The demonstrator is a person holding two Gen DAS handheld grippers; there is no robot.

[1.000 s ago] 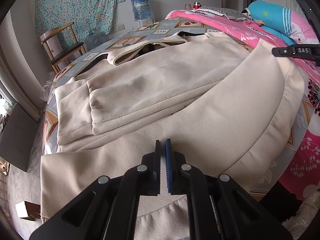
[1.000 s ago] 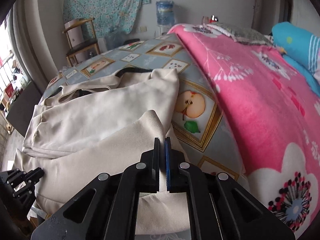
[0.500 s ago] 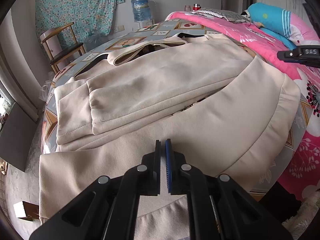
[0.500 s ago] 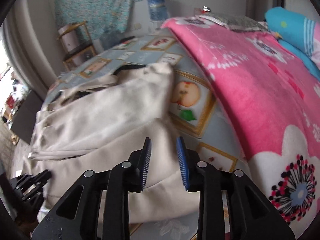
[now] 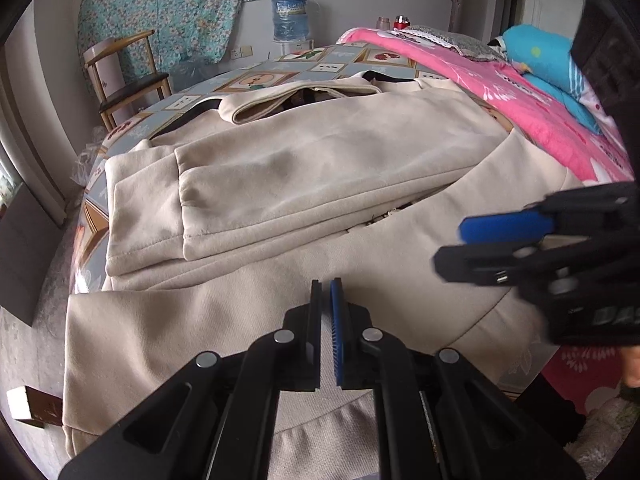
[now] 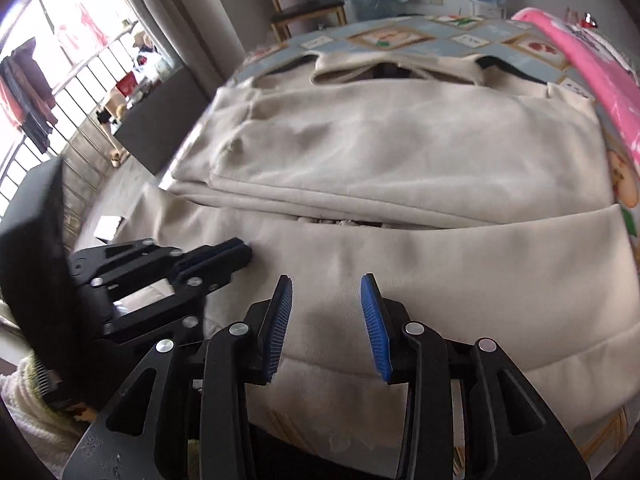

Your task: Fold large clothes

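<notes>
the left gripper (image 5: 326,284) has its jaws pressed together on a thin fold of the cream coat (image 5: 328,160), near the coat's near hem. the right gripper (image 6: 326,284) hangs above the same lower flap with its jaws apart; they have just been opening, and no cloth lies between the blue pads (image 6: 374,320). in the left wrist view the right gripper (image 5: 464,240) shows from the side, blurred, just beside the left one. the coat lies spread across the bed, a sleeve folded over its front and the collar at the far end. under it is a bedsheet (image 5: 256,80) printed with framed pictures; a pink blanket (image 5: 500,92) lies alongside the coat, a blue pillow (image 5: 548,56) beyond it. a wooden chair (image 5: 128,80) and a water bottle (image 5: 290,16) stand by the far wall
</notes>
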